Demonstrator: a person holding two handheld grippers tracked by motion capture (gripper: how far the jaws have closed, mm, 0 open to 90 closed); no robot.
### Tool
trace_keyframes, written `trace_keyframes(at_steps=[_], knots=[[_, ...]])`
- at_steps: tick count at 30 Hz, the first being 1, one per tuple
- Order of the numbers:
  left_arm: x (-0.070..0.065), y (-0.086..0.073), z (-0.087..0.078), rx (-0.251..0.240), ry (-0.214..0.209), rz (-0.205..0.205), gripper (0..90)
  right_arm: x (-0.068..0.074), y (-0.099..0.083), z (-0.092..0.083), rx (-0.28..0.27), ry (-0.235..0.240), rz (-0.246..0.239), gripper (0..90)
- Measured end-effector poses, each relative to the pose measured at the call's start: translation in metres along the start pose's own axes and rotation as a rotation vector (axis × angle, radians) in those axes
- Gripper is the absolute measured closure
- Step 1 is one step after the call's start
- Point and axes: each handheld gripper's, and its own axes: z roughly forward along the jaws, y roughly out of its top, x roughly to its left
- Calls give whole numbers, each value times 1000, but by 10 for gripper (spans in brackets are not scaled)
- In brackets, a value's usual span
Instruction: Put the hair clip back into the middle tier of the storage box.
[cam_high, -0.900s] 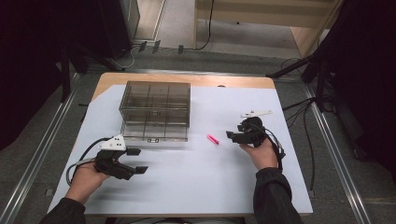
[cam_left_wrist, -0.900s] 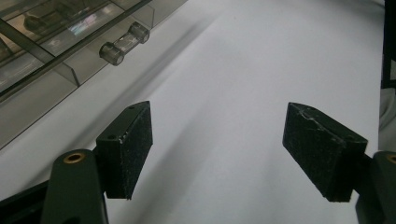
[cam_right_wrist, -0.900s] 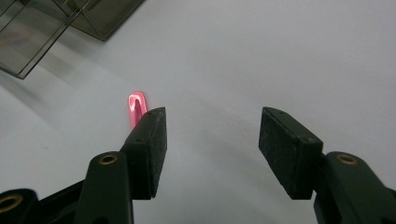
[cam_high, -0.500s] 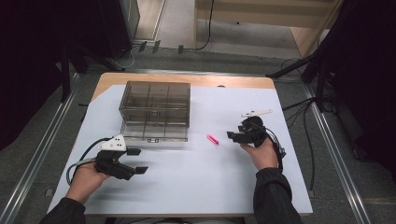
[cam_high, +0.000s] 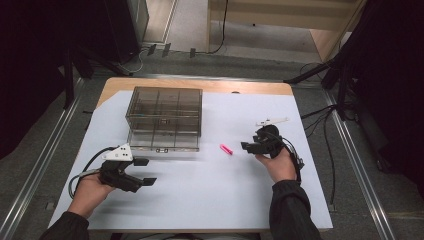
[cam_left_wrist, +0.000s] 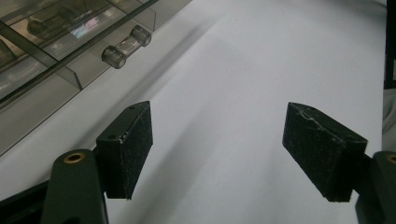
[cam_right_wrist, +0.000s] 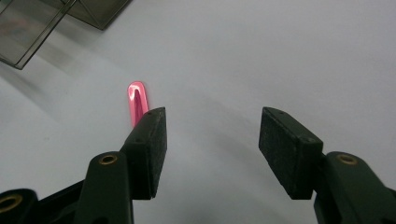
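A small pink stick (cam_high: 226, 149) lies on the white table sheet, just right of a smoky clear compartment box (cam_high: 165, 118). My right gripper (cam_high: 246, 146) hovers a short way right of the stick, jaws open and empty. In the right gripper view the pink stick (cam_right_wrist: 137, 102) lies just beyond the left jaw's tip, outside the gap of the right gripper (cam_right_wrist: 211, 135). My left gripper (cam_high: 144, 171) rests at the front left, open and empty, below the box's front edge. The left gripper view has the left gripper (cam_left_wrist: 233, 140) over bare sheet, with the box's clear latch knob (cam_left_wrist: 126, 46) up left.
The white sheet (cam_high: 210, 195) covers a wooden table whose far edge (cam_high: 200, 85) shows behind the box. Metal rails (cam_high: 355, 165) run along both sides. Cables trail from both grippers and off the right edge.
The right gripper has edged slightly left toward the pink stick. The left gripper has stayed in place.
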Motion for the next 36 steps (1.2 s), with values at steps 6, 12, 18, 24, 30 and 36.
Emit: trace_keyframes(at_steps=[6,12,18,24,30,36], knots=[[0,0,0,5,0,2,253,2,0,1,9,-1,-5,434],[1,0,1,10,1,1,253,2,2,1,23,9,7,442],[1,-1,-1,-1,-2,6,253,5,7,1,54,-6,-9,441],[0,-1,-1,2,-2,4,253,11,10,1,88,8,-37,444],[1,-1,-1,6,-1,4,253,16,15,3,116,19,-47,452],[1,-1,-2,4,2,2,253,22,23,4,157,23,-73,466]])
